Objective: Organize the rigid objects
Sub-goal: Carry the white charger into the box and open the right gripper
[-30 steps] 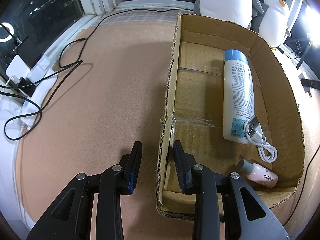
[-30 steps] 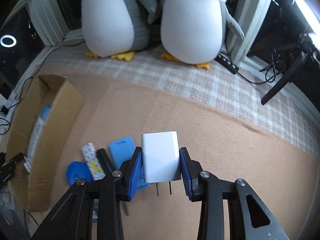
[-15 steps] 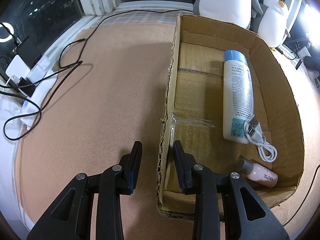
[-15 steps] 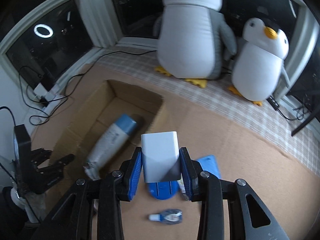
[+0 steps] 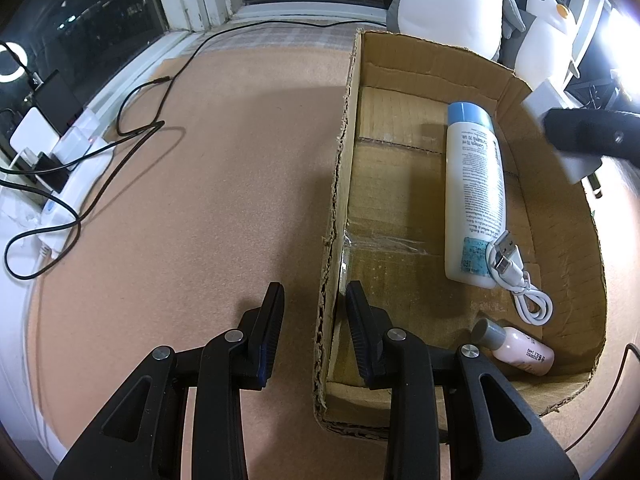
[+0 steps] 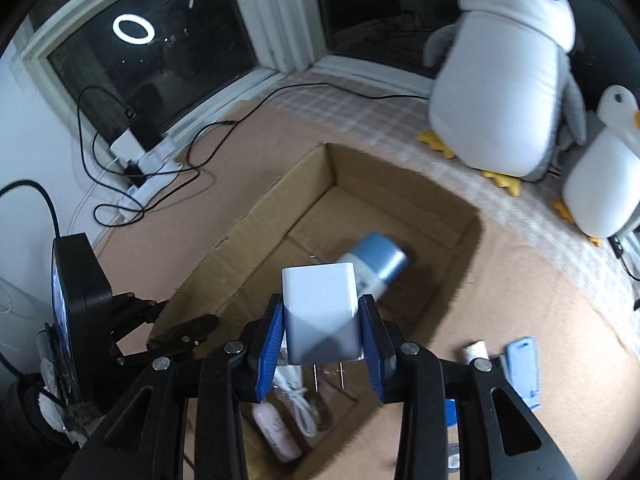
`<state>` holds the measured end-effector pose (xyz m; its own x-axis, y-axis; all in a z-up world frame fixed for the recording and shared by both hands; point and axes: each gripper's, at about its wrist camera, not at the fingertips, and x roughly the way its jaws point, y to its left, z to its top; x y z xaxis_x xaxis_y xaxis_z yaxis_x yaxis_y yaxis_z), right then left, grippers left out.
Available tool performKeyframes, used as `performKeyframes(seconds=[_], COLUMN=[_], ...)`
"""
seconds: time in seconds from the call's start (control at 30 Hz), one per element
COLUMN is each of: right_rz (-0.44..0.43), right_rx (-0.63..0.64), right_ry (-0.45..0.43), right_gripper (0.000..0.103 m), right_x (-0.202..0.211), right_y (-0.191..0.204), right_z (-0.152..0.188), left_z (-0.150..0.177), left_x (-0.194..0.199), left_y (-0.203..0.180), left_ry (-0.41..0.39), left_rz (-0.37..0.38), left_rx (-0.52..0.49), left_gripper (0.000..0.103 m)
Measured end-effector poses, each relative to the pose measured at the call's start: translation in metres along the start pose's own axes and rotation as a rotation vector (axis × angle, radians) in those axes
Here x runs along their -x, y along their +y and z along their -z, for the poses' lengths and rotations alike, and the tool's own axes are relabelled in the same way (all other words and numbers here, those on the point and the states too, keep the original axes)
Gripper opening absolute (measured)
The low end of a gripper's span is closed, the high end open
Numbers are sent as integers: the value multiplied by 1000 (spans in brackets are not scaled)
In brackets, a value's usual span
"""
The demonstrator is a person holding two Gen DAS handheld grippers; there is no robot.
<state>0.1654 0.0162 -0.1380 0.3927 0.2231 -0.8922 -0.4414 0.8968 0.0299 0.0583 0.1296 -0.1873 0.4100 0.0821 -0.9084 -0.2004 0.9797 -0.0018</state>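
Note:
An open cardboard box (image 5: 560,240) lies on the tan mat. In it are a white bottle with a blue cap (image 5: 476,184), a coiled white USB cable (image 5: 520,280) and a small pink bottle (image 5: 516,348). My left gripper (image 5: 316,300) straddles the box's left wall and is shut on it. My right gripper (image 6: 322,312) is shut on a white plug charger (image 6: 320,304), prongs toward the camera. It hangs above the box (image 6: 400,184), over the bottle (image 6: 372,264). In the left wrist view, the charger (image 5: 540,100) shows over the right wall.
Two plush penguins (image 6: 504,80) stand on the checked cloth behind the box. A power strip with black cables (image 5: 60,160) lies at the far left by the window. Blue flat items (image 6: 524,368) and a small tube (image 6: 476,350) lie on the mat right of the box.
My right gripper has carried the charger leftward from over the loose items to above the box and now shows in the left wrist view. The left gripper has not moved.

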Motion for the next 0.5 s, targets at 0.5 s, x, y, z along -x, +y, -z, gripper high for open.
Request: performKeyframes(seconds=[0.5], right_rz=[-49], right_rx=[26], right_ry=[55], right_gripper=[33], right_x=[-33], right_y=[23], right_z=[0], left_z=[0], left_x=[0], left_y=[0], left_ry=[1], left_rz=[0], left_rx=[3], left_gripper=[31])
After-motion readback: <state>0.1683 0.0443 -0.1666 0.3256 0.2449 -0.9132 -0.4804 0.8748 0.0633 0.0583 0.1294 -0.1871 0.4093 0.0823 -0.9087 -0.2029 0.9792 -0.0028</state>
